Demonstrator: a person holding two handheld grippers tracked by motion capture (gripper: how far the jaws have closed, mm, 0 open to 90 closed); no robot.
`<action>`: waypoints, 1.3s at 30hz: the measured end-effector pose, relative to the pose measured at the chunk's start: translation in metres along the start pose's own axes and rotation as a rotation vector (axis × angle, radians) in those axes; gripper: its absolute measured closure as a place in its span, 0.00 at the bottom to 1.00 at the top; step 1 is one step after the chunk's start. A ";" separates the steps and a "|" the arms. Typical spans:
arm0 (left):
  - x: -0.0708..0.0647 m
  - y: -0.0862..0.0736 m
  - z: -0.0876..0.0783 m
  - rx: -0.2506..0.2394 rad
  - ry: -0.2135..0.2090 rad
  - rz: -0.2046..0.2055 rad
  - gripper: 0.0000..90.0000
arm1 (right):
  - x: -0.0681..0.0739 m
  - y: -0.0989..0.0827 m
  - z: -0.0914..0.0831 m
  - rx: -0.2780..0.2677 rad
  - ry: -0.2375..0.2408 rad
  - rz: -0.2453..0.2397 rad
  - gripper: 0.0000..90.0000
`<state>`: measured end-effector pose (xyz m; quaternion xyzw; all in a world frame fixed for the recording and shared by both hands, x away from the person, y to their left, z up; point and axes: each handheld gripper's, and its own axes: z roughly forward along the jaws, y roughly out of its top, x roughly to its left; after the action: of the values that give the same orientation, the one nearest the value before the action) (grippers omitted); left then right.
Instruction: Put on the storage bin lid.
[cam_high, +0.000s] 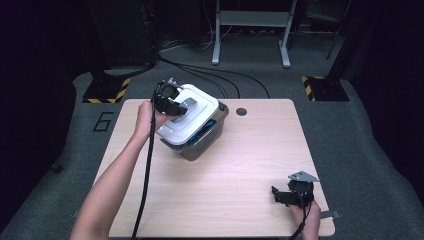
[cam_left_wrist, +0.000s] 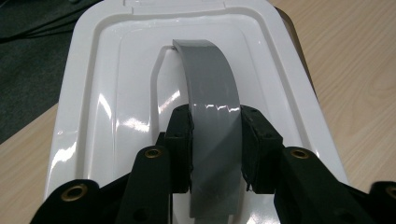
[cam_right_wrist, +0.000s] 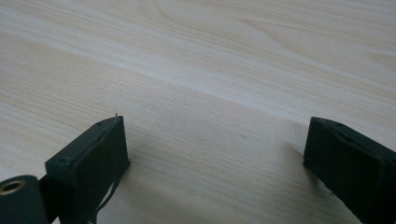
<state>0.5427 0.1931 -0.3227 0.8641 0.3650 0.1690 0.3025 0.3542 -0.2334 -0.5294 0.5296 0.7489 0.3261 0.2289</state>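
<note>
Left gripper (cam_left_wrist: 215, 154): jaws closed on the grey handle (cam_left_wrist: 212, 126), one pad pressed to each side of the strap, low on its arch; handle raised clear of the white lid (cam_left_wrist: 112, 93), presumably so it can be pinched from above. Grip taken near the middle of the handle, likely to keep the load balanced under the hand. Lid seated on a dark grey box (cam_high: 200, 142); something blue visible through the near wall, too small to identify. Box (cam_high: 200, 142) at the far left of the table (cam_high: 240, 170), tilted, near end lower than the far end; looks carried or dragged by the handle rather than resting flat, though contact with the tabletop cannot be told. Left hand (cam_high: 146, 116) wrapped round the gripper body, cable trailing down along the forearm.

Right gripper (cam_right_wrist: 215, 154): jaws wide apart, nothing between them, bare wood beneath; parked low at the near right corner of the table, well apart from the box; apparently idle while the left does the carrying. Round hole (cam_high: 241, 111) in the tabletop just beyond the box.
</note>
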 end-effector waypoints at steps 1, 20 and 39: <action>-0.001 0.001 0.002 0.000 -0.007 0.001 0.75 | 0.000 0.000 0.000 0.000 0.000 0.000 0.06; -0.014 0.005 0.028 0.009 -0.045 0.021 0.75 | 0.000 0.000 0.000 -0.001 -0.001 -0.002 0.06; -0.007 -0.003 0.047 0.032 -0.049 -0.017 0.74 | 0.000 0.000 0.000 -0.004 -0.003 -0.003 0.06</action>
<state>0.5603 0.1705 -0.3610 0.8697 0.3673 0.1396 0.2987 0.3544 -0.2333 -0.5295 0.5286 0.7485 0.3267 0.2314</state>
